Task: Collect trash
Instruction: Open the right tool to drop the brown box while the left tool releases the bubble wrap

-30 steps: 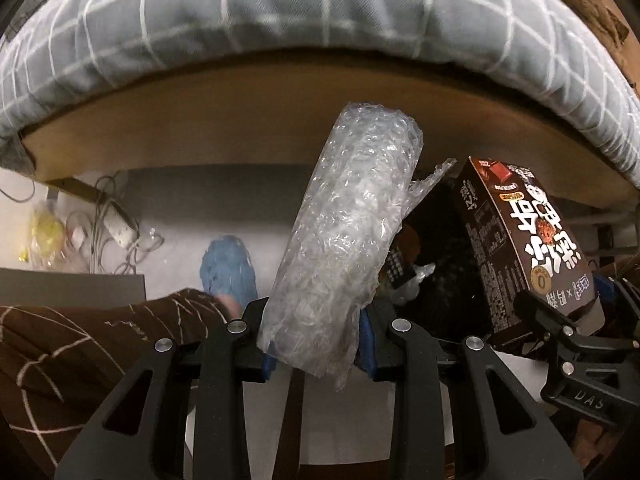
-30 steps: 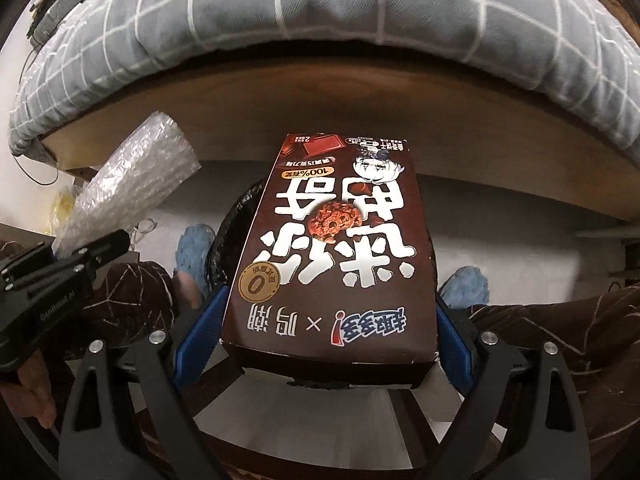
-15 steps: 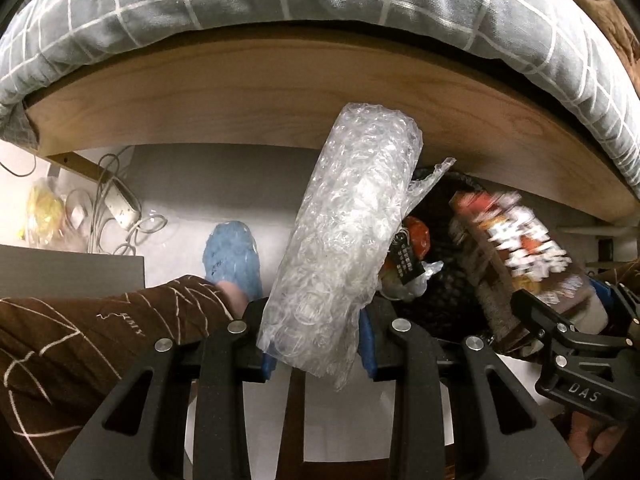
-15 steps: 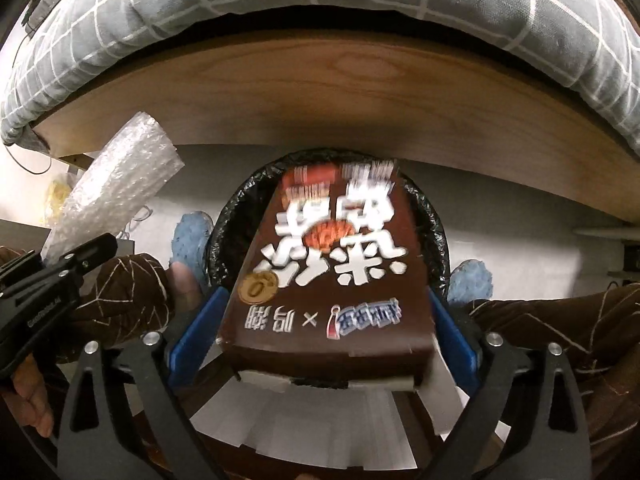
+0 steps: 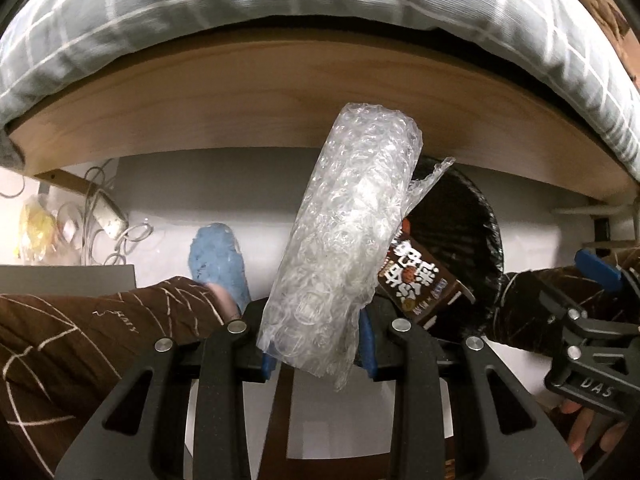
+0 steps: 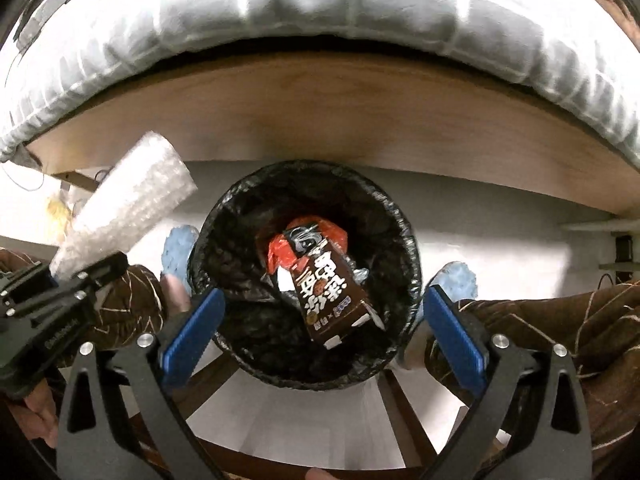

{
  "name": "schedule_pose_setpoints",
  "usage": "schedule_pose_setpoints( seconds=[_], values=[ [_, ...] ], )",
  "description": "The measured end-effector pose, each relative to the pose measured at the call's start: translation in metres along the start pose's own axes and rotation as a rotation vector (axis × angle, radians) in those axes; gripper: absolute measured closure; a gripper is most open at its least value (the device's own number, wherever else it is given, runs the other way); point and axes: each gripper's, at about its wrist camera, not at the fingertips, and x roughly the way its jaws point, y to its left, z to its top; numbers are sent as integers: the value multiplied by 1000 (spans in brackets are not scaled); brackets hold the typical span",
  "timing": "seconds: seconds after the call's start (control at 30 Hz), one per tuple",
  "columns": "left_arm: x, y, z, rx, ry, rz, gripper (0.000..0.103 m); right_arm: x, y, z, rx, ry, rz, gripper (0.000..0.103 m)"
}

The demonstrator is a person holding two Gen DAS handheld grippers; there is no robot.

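My right gripper [image 6: 320, 320] stood wide apart, empty, over the black-lined bin [image 6: 404, 240] at frame centre, the brown carton [image 6: 328, 292] lying inside. My left gripper [image 5: 316, 344] clamped the bubble wrap roll [image 5: 352, 232], centre frame.

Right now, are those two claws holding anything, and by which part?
The left gripper pinches the bubble wrap roll near its lower end. The right gripper is open and empty; the brown carton lies in the bin.

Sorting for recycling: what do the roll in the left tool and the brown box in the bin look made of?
Roll: clear plastic bubble wrap, glossy, visibly bubbled. Brown box: likely printed cardboard, smooth, with sharp folded edges. Bin liner: crinkled black plastic film.
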Motion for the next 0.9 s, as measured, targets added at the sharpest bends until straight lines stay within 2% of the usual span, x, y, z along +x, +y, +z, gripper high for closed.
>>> schedule_pose_setpoints(
  seconds=[0.57, 0.9],
  values=[
    [5, -78, 1, 134, 15, -38, 71, -16, -75, -24, 135, -31, -29, 7],
    [15, -96, -2, 179, 31, -34, 69, -19, -98, -29, 194, -43, -25, 7]
  ],
)
